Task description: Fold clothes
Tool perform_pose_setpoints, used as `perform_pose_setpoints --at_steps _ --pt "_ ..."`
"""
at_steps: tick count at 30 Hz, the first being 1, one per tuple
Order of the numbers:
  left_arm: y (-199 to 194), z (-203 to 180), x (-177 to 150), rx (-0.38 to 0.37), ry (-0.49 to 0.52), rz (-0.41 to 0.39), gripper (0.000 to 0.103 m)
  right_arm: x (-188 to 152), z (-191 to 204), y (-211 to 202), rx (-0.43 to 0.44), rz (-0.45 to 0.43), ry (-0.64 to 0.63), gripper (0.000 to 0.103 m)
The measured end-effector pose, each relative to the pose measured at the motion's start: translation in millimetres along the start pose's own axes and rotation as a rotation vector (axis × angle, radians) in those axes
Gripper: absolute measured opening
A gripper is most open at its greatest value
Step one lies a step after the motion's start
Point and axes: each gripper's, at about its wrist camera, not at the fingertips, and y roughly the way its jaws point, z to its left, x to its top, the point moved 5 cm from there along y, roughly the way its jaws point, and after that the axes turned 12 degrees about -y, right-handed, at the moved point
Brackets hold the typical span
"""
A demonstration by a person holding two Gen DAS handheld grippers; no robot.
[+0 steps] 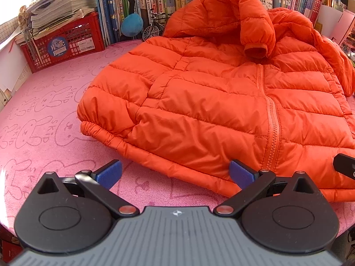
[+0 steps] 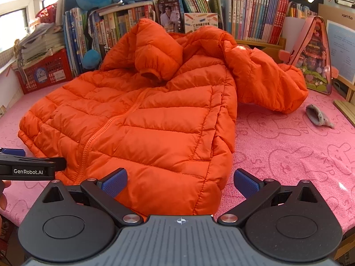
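— Lying zipped on the pink table point(image 2: 288, 146), the orange jacket point(image 2: 144, 122) is pointing its hem at us, its hood at the bookshelf point(image 2: 255, 17); its long axis is running near to far.

— And the jaws?

— Both spread wide, gripping nothing: left gripper point(image 1: 175, 173) and right gripper point(image 2: 180, 180) are hovering at the hem.

— Anything hidden?

— One sleeve point(image 2: 266, 82) is trailing right, its cuff tucked from sight.

You have one orange quilted puffer jacket point(image 2: 142, 119) lying front-up on the pink table, zipped closed, hem nearest you. One sleeve point(image 2: 155, 53) is folded over the chest, cuff down; the other sleeve point(image 2: 268, 79) sprawls out to the right.
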Motion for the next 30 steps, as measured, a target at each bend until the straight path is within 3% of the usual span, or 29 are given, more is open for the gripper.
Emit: perform_pose_setpoints --at_steps 16,30 --pt "4.2 -2.8 -3.3 0.009 -0.003 0.060 0.103 -2.6 7.8 0.7 0.001 -0.001 -0.015 0.103" --pt "3.9 -2.8 -4.2 0.008 0.007 0.064 0.103 -5.5 14.3 1.0 0.010 0.011 -0.042 0.103"
